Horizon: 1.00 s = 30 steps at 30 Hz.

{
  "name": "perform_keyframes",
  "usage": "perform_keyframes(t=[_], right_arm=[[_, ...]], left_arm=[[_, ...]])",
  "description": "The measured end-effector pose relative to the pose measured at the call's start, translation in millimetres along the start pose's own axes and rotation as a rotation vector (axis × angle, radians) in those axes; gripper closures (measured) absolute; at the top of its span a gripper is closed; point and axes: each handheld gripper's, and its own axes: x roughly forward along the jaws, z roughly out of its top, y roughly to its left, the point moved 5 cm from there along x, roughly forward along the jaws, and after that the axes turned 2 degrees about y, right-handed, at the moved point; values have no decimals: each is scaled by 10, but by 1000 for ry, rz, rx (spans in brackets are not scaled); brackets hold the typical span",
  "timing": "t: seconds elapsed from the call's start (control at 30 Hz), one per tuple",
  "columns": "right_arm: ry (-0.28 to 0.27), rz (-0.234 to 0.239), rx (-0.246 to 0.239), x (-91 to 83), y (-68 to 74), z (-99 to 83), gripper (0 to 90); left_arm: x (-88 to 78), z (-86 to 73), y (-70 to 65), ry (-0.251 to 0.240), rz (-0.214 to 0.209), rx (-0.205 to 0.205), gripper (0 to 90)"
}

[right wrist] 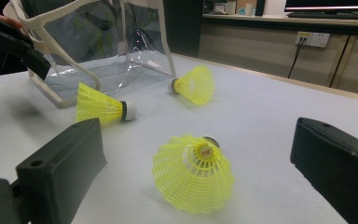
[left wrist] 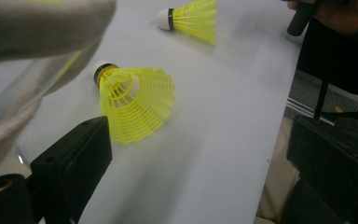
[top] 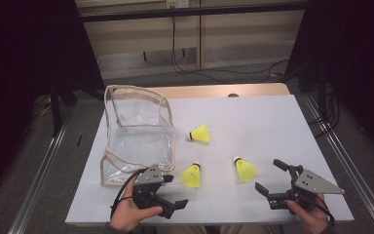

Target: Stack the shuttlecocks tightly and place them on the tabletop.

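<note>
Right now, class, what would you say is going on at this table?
A person sits at a white table with a claw in each hand. The left claw and the right claw are both open and hold nothing. Three yellow shuttlecocks lie loose on the table: one near the left claw, one in front of the right claw, one farther back. A clear plastic bag stands open at the left, apparently with nothing in it yet.

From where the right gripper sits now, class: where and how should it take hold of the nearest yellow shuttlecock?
Probably grip the nearest shuttlecock across its mesh skirt, just below the cork. It lies on the white table between the right gripper's open fingers, skirt towards the camera. Come straight forward and low, then close gently: the skirt is wide and flexible, the cork small and rounded.
</note>
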Motion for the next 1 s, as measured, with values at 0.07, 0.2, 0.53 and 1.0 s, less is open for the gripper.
perform_keyframes(t=[0.07,0.2,0.53,1.0], right_arm=[[-1,0,-1,0,0,1,22],[0,-1,-2,-1,-2,0,21],[0,-1,-2,0,-2,1,21],[-1,-1,-2,-1,-2,3,22]], left_arm=[[-12,-9,12,3,6,0,65],[-32,-21,33,3,14,-2,65],[-79,-58,82,2,30,-14,65],[-130,-112,161,-9,62,-34,57]])
